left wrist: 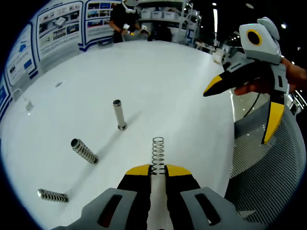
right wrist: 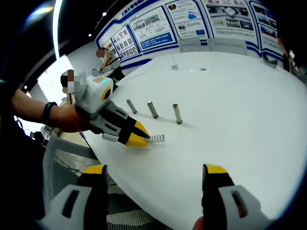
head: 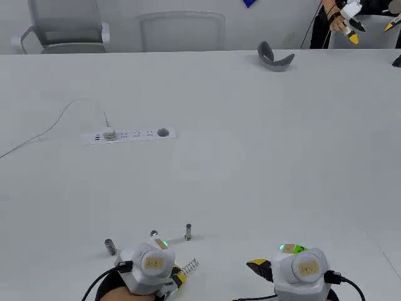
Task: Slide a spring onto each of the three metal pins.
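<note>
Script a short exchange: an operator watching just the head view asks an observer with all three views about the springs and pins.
Operator: Is the left claw really gripping that spring?
Observer: Yes, the left gripper view shows the left claw shut on one end of the spring.
Operator: What is left to do?
Observer: The right gripper view shows one bare pin; the middle pin and the end pin each already carry one.
</note>
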Demonstrator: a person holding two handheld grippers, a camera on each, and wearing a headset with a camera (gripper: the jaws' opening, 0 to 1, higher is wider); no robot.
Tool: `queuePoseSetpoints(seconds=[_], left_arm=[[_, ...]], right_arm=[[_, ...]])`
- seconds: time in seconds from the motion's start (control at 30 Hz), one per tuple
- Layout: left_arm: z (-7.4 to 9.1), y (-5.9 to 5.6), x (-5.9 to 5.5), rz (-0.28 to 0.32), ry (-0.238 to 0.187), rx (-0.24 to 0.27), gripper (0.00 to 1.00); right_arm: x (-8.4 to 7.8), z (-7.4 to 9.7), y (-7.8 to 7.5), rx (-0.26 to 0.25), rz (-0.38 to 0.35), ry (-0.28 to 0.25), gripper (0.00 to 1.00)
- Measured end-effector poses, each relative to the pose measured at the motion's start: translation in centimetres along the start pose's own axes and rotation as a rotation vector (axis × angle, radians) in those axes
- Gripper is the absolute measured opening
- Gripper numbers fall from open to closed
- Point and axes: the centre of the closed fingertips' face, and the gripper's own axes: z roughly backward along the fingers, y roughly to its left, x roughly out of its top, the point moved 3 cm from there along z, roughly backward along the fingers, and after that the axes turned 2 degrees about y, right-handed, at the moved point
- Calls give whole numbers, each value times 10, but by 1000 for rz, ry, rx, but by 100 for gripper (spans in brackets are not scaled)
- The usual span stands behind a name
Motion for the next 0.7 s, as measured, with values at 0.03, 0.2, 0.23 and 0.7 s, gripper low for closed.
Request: queuePoseSetpoints(seconds=[0.03, 0.2, 0.23, 0.7], left_arm=[[3, 1, -2, 5, -1, -1, 11], [21, 7, -12, 20, -13, 19, 11], [25, 8, -13, 33, -22, 24, 11], [79, 18, -26, 53, -75, 62, 11]], right_arm=[[0, -1, 1, 2, 1, 0, 82], [8, -4, 6, 30, -23, -33, 81], [10, -4, 8, 35, -29, -42, 81], [22, -16, 21, 95, -6, -33, 78]])
